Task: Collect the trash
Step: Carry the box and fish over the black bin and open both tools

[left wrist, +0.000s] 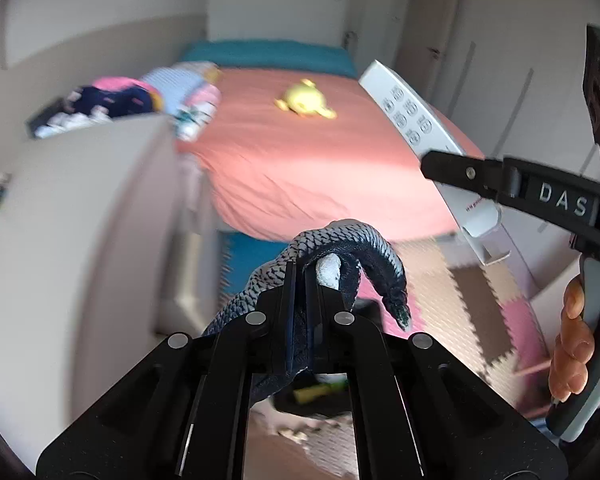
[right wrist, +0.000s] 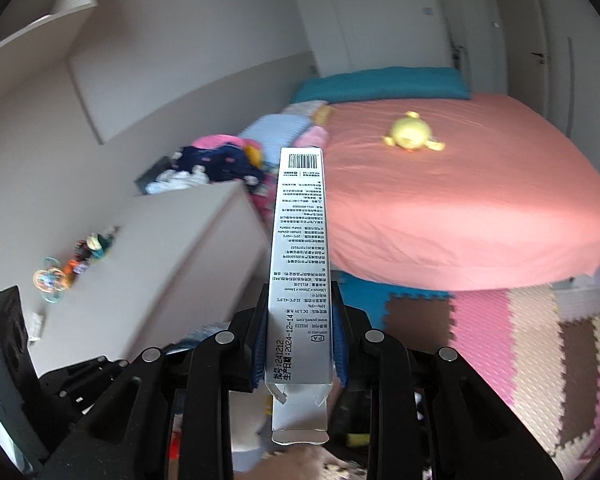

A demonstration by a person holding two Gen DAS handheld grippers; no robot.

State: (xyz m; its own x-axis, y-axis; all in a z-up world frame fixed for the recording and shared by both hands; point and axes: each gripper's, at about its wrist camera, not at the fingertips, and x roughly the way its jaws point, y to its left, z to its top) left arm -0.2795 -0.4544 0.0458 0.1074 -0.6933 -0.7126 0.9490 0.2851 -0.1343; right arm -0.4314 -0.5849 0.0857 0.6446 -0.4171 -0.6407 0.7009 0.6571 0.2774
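In the left wrist view my left gripper point(left wrist: 300, 276) is shut on a grey, scale-patterned toy snake point(left wrist: 364, 240). The snake arches over the fingertips, its end hangs down to the right, and a small white lump is tucked under the arch. In the right wrist view my right gripper point(right wrist: 300, 320) is shut on a long white printed box point(right wrist: 300, 232) with a barcode at its far end. The box points toward the bed and its open flap hangs below the pads. That box point(left wrist: 408, 116) and the right gripper point(left wrist: 456, 170) also show at the right of the left wrist view, with a hand point(left wrist: 572, 344) on the handle.
A bed with a pink sheet point(right wrist: 460, 208), a yellow plush toy point(right wrist: 410, 132) and a teal pillow point(right wrist: 380, 82) fills the room ahead. A beige dresser point(right wrist: 160, 264) carrying clothes and small toys stands on the left. Coloured foam mat tiles point(right wrist: 520, 340) cover the floor.
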